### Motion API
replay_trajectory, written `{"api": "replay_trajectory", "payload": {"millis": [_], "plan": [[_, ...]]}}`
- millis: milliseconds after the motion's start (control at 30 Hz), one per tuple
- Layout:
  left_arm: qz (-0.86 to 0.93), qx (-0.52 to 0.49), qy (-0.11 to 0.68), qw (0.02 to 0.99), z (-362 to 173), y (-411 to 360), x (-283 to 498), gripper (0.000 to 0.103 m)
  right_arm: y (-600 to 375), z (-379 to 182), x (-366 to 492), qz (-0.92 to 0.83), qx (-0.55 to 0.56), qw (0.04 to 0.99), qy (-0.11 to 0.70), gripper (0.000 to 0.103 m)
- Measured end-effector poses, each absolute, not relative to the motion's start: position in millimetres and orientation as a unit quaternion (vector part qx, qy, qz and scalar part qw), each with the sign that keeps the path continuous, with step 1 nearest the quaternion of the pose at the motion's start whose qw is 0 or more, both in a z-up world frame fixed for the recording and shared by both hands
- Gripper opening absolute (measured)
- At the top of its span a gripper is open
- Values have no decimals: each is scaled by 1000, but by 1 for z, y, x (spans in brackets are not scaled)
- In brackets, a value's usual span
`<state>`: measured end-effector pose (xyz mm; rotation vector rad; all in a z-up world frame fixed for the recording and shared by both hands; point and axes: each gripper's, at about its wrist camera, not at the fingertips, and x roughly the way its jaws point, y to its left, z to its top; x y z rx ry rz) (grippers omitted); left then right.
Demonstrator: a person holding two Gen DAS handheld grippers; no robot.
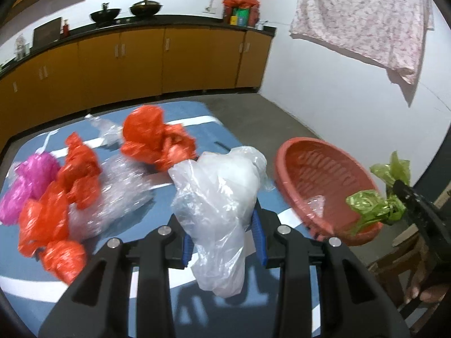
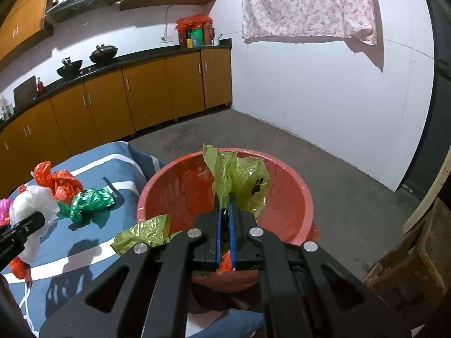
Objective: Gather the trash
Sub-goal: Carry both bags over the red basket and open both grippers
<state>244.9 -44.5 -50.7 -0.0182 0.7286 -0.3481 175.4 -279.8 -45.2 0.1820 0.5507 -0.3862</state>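
My left gripper (image 1: 222, 236) is shut on a crumpled white plastic bag (image 1: 220, 191), held above the blue table (image 1: 197, 295). It shows in the right wrist view too, as the white plastic bag (image 2: 33, 200) at the far left. My right gripper (image 2: 225, 207) is shut on a light green bag (image 2: 239, 177) with a paw print, over the red basket (image 2: 296, 180). In the left wrist view the red basket (image 1: 282, 163) stands at the table's right end, with the green bag (image 1: 366, 205) at its near rim. A scrap of clear plastic (image 1: 317, 202) lies inside.
Loose bags lie on the table: red ones (image 1: 157, 138) (image 1: 76, 174), a magenta one (image 1: 31, 180), a clear one (image 1: 118, 186) and a dark green one (image 2: 90, 201). A wooden stool (image 2: 408, 267) stands right of the basket. Brown cabinets (image 2: 141, 93) line the far wall.
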Motion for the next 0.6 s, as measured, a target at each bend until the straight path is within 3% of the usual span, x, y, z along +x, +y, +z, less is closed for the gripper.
{"api": "replay_trajectory", "payload": {"millis": [600], "plan": [[-276, 25, 341, 898, -52, -154, 274, 34, -328, -48, 189, -231, 106, 934, 252, 5]]}}
